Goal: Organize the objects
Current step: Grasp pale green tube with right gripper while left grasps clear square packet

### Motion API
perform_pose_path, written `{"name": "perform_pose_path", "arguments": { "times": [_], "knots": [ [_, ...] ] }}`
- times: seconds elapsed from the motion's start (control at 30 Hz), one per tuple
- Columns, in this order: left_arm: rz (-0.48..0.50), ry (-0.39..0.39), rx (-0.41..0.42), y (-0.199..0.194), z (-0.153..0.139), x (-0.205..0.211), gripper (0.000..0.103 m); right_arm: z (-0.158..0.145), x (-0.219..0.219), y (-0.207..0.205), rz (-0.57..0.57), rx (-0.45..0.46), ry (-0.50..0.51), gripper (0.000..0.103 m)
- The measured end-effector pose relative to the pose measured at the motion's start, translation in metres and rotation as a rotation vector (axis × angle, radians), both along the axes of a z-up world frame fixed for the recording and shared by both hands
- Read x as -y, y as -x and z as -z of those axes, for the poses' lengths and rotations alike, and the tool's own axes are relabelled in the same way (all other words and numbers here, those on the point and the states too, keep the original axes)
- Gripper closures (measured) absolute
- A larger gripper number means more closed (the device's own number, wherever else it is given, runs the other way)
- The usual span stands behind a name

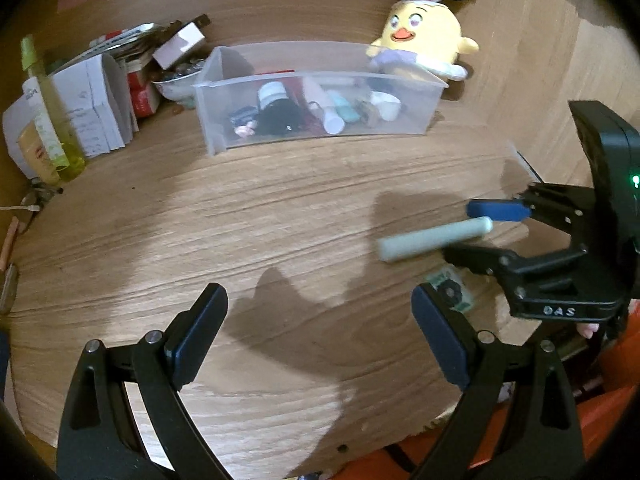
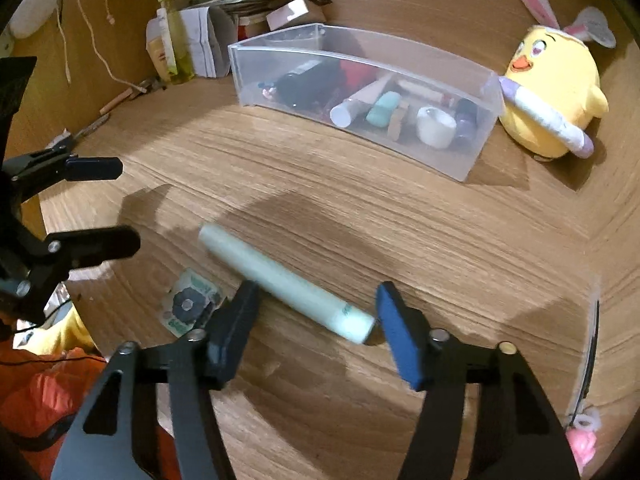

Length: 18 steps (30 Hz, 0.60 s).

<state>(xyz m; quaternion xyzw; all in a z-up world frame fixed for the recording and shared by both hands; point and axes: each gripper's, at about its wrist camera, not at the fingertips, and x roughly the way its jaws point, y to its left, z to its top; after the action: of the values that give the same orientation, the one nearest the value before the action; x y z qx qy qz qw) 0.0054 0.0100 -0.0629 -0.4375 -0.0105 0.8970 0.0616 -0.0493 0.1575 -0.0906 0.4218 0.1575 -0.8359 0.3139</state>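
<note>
Tube point(image 2: 286, 285), pale green, lying flat on the bench point(image 2: 400, 232). In the right wrist view its long axis runs diagonally from centre left down to lower centre, with the near end just inside the blue pad of the right gripper point(image 2: 316, 320).

Right gripper: jaws spread wide and holding nothing. The tube's near end lies between the fingers, close to the right-hand pad, while the left-hand finger crosses over its middle. Whether either one touches the tube cannot be told. The axis lies skew to the jaws, so a turn of the wrist would likely be needed to close squarely across it.

Left gripper point(image 1: 320, 336): jaws wide and empty, over bare bench at lower centre of the left wrist view. The tube point(image 1: 434, 239) sits to its right and further off, so the right gripper is the nearer.

Bin point(image 2: 474, 142): clear plastic, upper centre of the frame, partly filled with small items. It stands well apart from the tube and is the likely destination.

Sticker point(image 2: 190, 303): flat on the bench just beside the tube, to its left.
</note>
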Motion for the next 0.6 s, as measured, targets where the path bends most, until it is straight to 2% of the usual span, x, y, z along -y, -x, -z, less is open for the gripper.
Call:
{"name": "perform_pose_path", "arguments": {
  "times": [0.07, 0.27, 0.6],
  "knots": [
    [0.018, -0.015, 0.006, 0.0, 0.001, -0.003, 0.009, -0.001, 0.001, 0.001, -0.005, 0.0, 0.004, 0.065],
    [0.064, -0.043, 0.028, 0.001, 0.005, -0.014, 0.009, -0.002, -0.006, 0.006, 0.035, 0.009, 0.024, 0.087],
    [0.18, -0.011, 0.045, 0.005, 0.016, -0.047, 0.009, -0.004, -0.033, -0.002, 0.108, 0.028, 0.037, 0.089]
  ]
}}
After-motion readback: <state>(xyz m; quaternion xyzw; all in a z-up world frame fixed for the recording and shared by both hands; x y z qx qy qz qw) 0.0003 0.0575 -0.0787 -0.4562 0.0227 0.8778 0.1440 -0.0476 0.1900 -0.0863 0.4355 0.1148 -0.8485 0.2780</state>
